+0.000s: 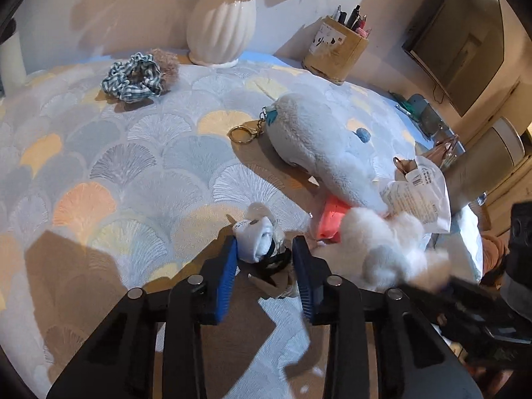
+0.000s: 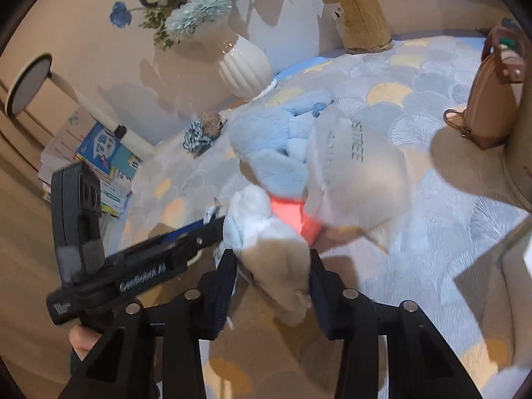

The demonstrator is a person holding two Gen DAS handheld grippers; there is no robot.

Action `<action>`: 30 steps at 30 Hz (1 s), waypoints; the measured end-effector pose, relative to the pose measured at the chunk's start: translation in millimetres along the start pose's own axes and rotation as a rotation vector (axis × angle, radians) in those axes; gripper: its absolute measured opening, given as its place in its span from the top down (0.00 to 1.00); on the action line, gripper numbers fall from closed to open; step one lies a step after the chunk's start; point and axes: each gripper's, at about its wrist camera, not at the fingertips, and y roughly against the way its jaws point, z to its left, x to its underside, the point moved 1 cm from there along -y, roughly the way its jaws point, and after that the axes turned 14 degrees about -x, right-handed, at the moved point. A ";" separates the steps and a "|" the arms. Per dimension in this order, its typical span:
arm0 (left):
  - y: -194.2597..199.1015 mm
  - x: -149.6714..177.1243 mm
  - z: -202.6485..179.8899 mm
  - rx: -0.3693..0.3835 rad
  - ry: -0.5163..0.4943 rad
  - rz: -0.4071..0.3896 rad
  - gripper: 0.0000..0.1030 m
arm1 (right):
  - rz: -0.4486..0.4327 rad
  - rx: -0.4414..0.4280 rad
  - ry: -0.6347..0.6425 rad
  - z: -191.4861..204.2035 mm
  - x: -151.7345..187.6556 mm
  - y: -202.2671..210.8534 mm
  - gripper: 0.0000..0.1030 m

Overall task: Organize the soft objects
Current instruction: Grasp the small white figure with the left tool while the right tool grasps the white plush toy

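the small white plush keychain (image 1: pixel 257 237) lay on the patterned surface (image 1: pixel 133 173), and our left tongs (image 1: pixel 266 259) had their blue pads pressed on both its sides, so we read them as clamped on it. just to its right sat the fluffy white plush (image 1: pixel 382 246), touching a coral-pink piece (image 1: pixel 329 221) and the big pale blue plush (image 1: pixel 326 153) behind it. in the right wrist view our right tongs (image 2: pixel 274 272) were closed on that fluffy white plush (image 2: pixel 276 259), its pile bulging between the pads. a translucent bag (image 2: pixel 355 173) rested against the blue plush (image 2: pixel 266 139).

further back, a checked scrunchie (image 1: pixel 134 78) and a tan fuzzy one (image 1: pixel 166 61) lay together near the white vase (image 1: pixel 221 31), well apart from the pile. a pen holder (image 1: pixel 335 48) and a brown bag (image 2: pixel 492 99) stood at the edges.

we judged the sorting barely begun: both grips were set but nothing was lifted clear, the plush heap was tangled, and we saw no obvious place prepared for it.
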 end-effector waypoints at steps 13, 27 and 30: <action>23.0 34.9 50.0 0.007 0.092 -0.065 0.71 | 0.121 0.147 -0.008 15.1 42.2 22.1 0.54; 29.7 42.3 38.2 0.001 0.042 -0.143 0.71 | 0.154 0.248 0.262 31.5 55.0 -19.8 0.28; 32.6 43.5 32.0 -0.022 0.010 -0.165 0.71 | 0.139 0.291 0.324 35.2 58.2 -18.9 0.45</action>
